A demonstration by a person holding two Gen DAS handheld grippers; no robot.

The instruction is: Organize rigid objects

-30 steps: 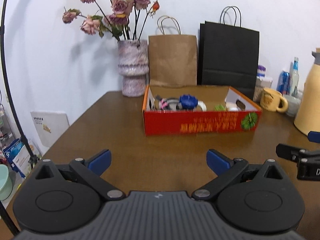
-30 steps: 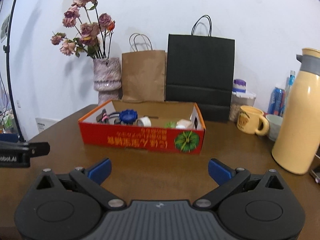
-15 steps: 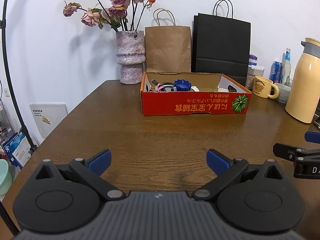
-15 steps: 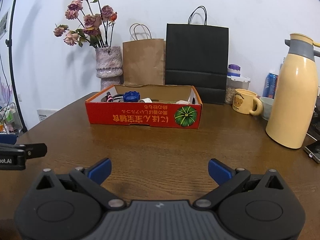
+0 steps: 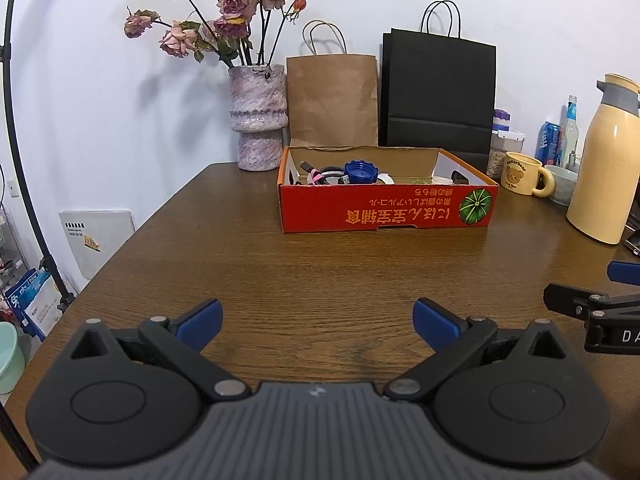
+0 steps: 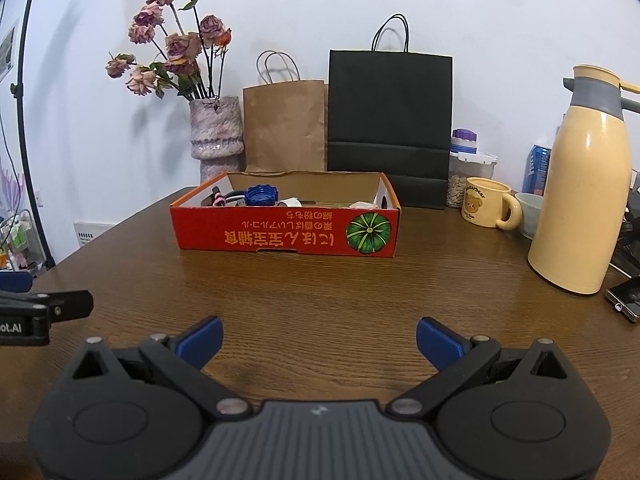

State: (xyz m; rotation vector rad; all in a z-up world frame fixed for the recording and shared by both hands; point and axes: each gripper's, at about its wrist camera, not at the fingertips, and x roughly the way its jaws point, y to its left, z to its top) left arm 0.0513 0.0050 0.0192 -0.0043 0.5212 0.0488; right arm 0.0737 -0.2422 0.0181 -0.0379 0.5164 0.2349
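Note:
A red cardboard box (image 5: 384,210) (image 6: 280,234) stands on the brown wooden table (image 5: 320,272) (image 6: 320,292). Inside it lie a blue ridged cap (image 5: 361,170) (image 6: 261,195), a pink-and-black item (image 5: 316,176), a roll of white tape (image 6: 290,202) and other small things, partly hidden by the box wall. My left gripper (image 5: 318,322) is open and empty, low over the table well short of the box. My right gripper (image 6: 318,340) is open and empty, likewise short of the box. Each gripper's side shows in the other's view.
A vase of dried roses (image 5: 258,116), a brown paper bag (image 5: 332,100) and a black paper bag (image 5: 438,94) stand behind the box. A yellow mug (image 6: 488,208), a small bowl (image 6: 530,208), a cream thermos (image 6: 580,208) and a phone (image 6: 624,298) are at the right.
Both grippers have drawn back and dropped lower, so the box looks farther away and its inside is less visible. Both stay open and empty.

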